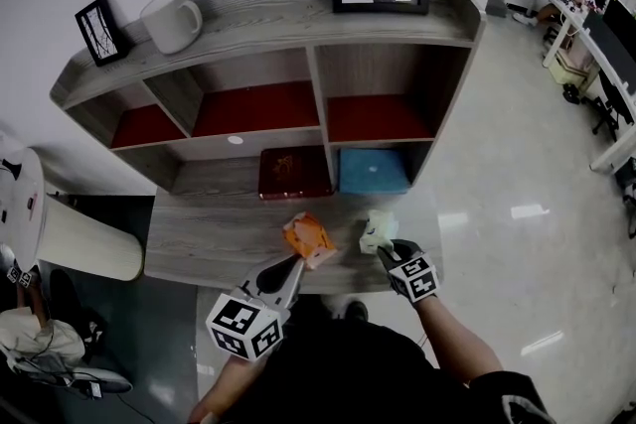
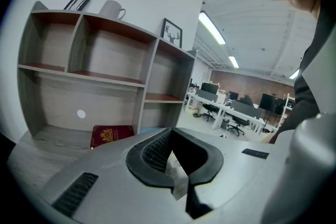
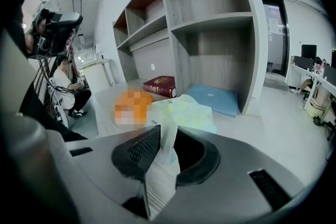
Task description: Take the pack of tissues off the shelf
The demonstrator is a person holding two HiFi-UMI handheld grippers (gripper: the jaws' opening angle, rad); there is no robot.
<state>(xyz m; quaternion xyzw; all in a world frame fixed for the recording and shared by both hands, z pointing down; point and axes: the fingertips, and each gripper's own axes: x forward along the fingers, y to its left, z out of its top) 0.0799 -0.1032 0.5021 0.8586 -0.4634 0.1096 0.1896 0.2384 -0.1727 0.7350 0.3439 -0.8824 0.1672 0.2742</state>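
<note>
Right gripper (image 3: 161,150): jaws closed on the thin film flap of the pale green tissue pack (image 3: 186,112). The flap passes between the pads, and the pack body lies directly ahead of the jaw tips with its long axis running away from the tool toward the shelf (image 1: 318,104). The pack is clear of the shelf compartments and is over the desk (image 1: 209,238) near its front right corner; contact with the desk surface cannot be determined. Beyond it, a blue pad (image 1: 373,171) lies flat in the lower right compartment. Left gripper (image 1: 294,266): jaws closed on an edge of an orange pack (image 1: 308,239), nearer the middle of the desk's front edge and apart from the green pack. Judgement: what remains is probably a set-down below the right gripper; held by one flap only, the pack may swing or fold on landing
</note>
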